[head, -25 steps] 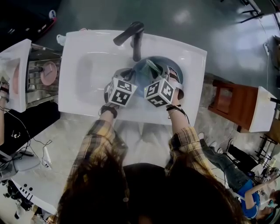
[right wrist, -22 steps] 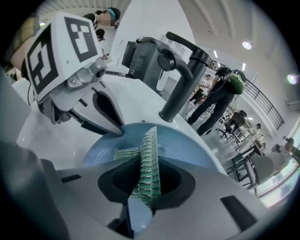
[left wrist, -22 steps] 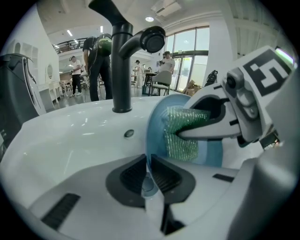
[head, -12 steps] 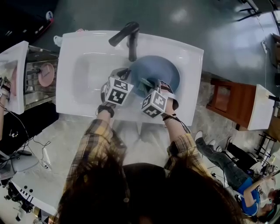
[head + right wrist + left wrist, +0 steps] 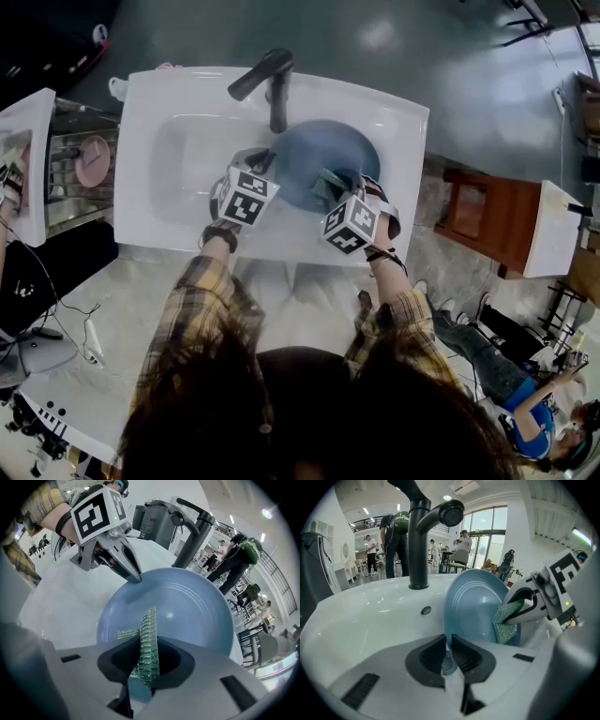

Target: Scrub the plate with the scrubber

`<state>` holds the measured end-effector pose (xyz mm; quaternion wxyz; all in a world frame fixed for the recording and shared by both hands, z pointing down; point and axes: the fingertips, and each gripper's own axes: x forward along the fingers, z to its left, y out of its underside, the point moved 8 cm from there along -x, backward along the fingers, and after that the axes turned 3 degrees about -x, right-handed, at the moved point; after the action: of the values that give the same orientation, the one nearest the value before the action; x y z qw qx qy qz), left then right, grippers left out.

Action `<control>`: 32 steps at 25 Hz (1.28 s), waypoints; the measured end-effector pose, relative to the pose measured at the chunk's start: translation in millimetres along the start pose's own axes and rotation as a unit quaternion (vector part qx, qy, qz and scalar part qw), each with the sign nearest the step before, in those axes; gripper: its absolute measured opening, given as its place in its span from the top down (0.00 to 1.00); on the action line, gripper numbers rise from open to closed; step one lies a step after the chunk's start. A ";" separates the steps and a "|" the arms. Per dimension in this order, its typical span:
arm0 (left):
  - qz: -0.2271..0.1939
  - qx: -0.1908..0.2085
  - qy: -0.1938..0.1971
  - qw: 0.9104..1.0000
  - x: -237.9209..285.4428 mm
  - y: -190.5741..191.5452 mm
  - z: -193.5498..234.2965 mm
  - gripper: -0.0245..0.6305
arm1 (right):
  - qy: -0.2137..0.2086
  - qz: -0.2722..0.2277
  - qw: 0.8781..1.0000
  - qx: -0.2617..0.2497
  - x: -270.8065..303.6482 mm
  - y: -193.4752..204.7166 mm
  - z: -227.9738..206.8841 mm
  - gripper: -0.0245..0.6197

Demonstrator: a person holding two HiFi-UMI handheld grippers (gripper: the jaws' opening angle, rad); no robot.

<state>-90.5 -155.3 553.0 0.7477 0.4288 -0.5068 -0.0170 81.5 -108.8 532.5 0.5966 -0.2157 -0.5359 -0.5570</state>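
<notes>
A white rectangular ceramic sink [image 5: 169, 112] fills the middle of the head view, with a black curved faucet [image 5: 267, 75] rising from its back edge. The round blue plate [image 5: 323, 155] stands tilted in the right half of the basin, close to the back edge and just beside the faucet's base. Its hollow face turns toward the right gripper. Whether its lower edge rests on the basin floor is hard to tell, since the grippers cover that part.

The left gripper [image 5: 267, 169] reaches in from the sink's front edge. In the left gripper view its jaws [image 5: 449, 641] are closed almost together on the near rim of the plate [image 5: 473, 606], pinching the thin edge between the dark pads.

The right gripper [image 5: 330, 186] comes in from the front right corner of the sink. In the right gripper view its jaws [image 5: 145, 653] are clamped on a green mesh scrubber [image 5: 149, 634], which sticks out ahead of them toward the face of the plate [image 5: 187, 606]. From the left gripper view the scrubber [image 5: 506, 620] appears to lie against the lower right part of the plate's face, held there by the right gripper [image 5: 520, 609].
</notes>
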 end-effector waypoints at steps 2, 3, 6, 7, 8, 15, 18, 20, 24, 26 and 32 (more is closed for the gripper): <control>0.002 0.004 0.003 1.000 0.0 -0.4 -0.8 0.91 | 0.009 0.004 1.000 -0.010 -4.9 4.9 -7.4 0.82; 0.002 0.007 0.005 1.000 -0.1 -0.7 -1.3 0.91 | 0.015 0.005 1.000 -0.014 -7.3 7.2 -11.5 0.82; 0.005 0.015 0.006 1.000 -0.7 -1.2 -1.9 0.91 | 0.032 0.006 0.999 -0.021 -14.6 12.6 -24.8 0.82; 0.005 0.016 0.007 1.000 -1.2 -1.3 -2.0 0.91 | 0.038 0.006 0.999 -0.024 -17.2 13.6 -29.2 0.82; 0.006 0.017 0.007 1.000 -1.5 -1.3 -1.9 0.91 | 0.044 0.006 0.999 -0.026 -19.6 14.2 -33.6 0.82; 0.004 0.013 0.007 1.000 -1.9 -1.5 -2.1 0.91 | 0.073 -0.001 0.996 -0.060 -28.1 10.3 -58.4 0.82; 0.002 0.011 0.005 1.000 -2.0 -2.0 -1.8 0.91 | 0.083 -0.008 0.994 -0.064 -27.3 2.3 -66.6 0.82; 0.000 0.010 0.006 1.000 -1.5 -2.0 -2.2 0.91 | 0.089 -0.017 0.994 -0.061 -26.0 -5.2 -71.0 0.82; 0.001 0.004 0.003 1.000 -3.2 -3.0 -2.4 0.91 | 0.098 -0.040 0.992 -0.067 -20.5 -26.3 -75.6 0.82; 0.001 0.002 0.002 1.000 -3.4 -3.2 -2.9 0.91 | 0.098 -0.050 0.992 -0.067 -16.6 -35.8 -75.7 0.82; -0.001 -0.017 0.000 1.000 -8.2 -3.9 -2.4 0.91 | 0.087 -0.087 0.992 -0.029 -4.4 -55.5 -65.2 0.83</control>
<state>-91.1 -152.5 544.0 0.7548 0.4171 -0.5057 -0.0263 58.7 -178.5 488.1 0.5838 -0.1368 -0.4825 -0.6385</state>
